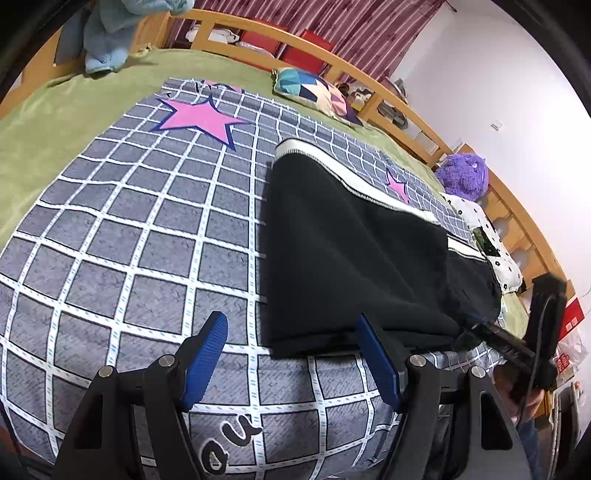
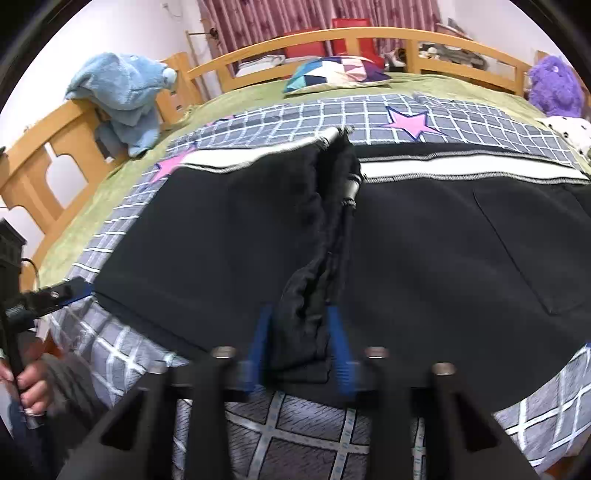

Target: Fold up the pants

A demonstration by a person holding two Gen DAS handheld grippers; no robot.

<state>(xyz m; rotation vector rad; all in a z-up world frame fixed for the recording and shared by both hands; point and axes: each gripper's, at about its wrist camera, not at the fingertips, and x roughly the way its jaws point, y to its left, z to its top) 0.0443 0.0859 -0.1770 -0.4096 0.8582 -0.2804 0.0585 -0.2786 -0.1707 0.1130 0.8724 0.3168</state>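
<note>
Black pants (image 2: 229, 229) with white side stripe noted. Grey blanket (image 1: 122, 236) checked in white, pink stars applied. Green sheet (image 1: 48, 122) observed beneath. Gripper pads (image 1: 207, 354) blue.

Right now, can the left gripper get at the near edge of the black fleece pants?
Probably yes: the left gripper has open, empty jaws at the black fleece pants' near edge, and nothing lies between.

A grey checked blanket (image 1: 129, 240) with pink stars (image 1: 201, 118) covers the bed over a green sheet (image 1: 48, 122). A patchwork pillow (image 2: 338, 72) lies near the far edge by the wooden rail (image 2: 369, 35). A blue plush toy (image 2: 122, 96) sits at one corner, a purple one (image 1: 463, 177) at another. Red curtains (image 2: 266, 22) hang behind.
</note>
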